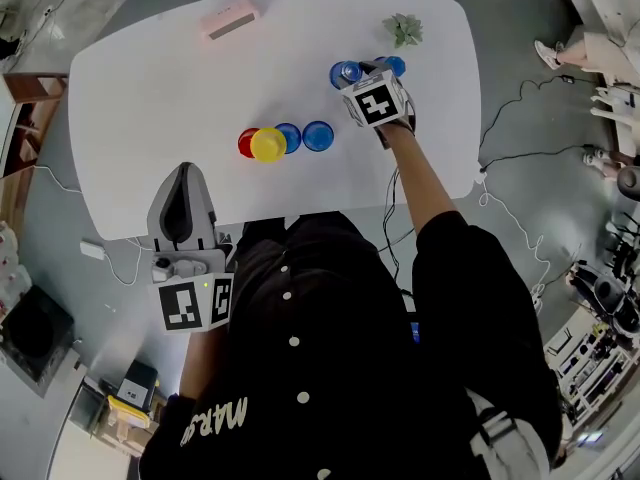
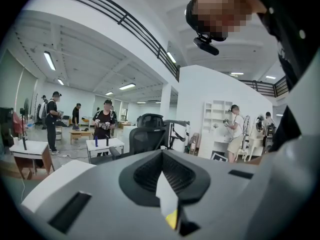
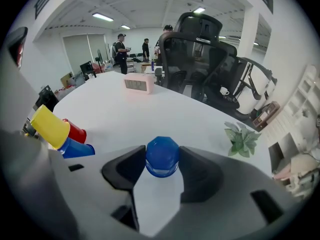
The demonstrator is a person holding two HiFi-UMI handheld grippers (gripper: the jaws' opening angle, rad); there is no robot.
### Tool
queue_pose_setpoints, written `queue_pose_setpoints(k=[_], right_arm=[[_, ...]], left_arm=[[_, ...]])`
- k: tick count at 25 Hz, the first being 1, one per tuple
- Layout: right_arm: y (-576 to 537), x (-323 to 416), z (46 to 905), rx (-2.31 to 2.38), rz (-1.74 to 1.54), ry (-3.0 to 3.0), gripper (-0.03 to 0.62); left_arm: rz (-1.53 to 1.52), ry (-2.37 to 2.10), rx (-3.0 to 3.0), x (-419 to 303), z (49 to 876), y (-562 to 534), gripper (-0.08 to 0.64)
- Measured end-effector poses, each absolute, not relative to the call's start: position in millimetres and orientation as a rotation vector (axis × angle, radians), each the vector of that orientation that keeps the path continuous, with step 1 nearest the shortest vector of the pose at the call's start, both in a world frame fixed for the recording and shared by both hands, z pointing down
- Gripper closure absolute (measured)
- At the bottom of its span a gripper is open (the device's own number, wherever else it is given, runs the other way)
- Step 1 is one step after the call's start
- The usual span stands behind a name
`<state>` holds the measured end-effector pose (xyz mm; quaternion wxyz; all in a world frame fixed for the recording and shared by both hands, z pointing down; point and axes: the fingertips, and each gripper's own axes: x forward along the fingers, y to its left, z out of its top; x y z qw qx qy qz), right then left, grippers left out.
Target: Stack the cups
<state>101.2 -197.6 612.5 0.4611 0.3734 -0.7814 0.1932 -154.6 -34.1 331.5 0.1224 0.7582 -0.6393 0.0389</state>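
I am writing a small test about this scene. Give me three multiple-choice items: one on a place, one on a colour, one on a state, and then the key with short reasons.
1. Where does the small green potted plant stand?
A. at the far edge of the white table
B. on the floor
C. on a chair

2. What colour is the plastic cup between the jaws of the right gripper?
A. red
B. yellow
C. blue

3. How do the jaws of the left gripper stand?
A. wide apart
B. together, with nothing between them
C. closed on a cup

Key:
1 A: the head view shows it on the tabletop.
2 C: the right gripper view shows blue.
3 B: the left gripper view shows the jaws meeting.
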Motion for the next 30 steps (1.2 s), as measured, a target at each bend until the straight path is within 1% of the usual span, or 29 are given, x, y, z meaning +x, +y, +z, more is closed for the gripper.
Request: queue_pose_setpoints(k=[3, 7, 20, 24, 30], right_arm=[[-196, 100, 614, 0.912, 0.469, -1.928, 0.379], [-185, 95, 596, 0.896, 0.447, -1.948, 0.380], [-114, 51, 501, 0.699, 0.319, -2.090, 0.380], [-86, 33, 497, 0.624, 0.274, -2.093, 0.380], [-52, 14, 514, 0.532, 0.258, -2.082, 0.380]], left_arm=[[0.111, -1.862, 2.208, -155, 332, -36, 0.549], [0.102, -1.858, 2.220, -153, 331, -37, 0.549], [0.059, -1.844, 2.246, -153, 326, -34, 0.549], [0.053, -1.841, 2.251, -155, 325, -31, 0.549], [0.052, -1.841, 2.262, -153, 321, -29, 0.549]])
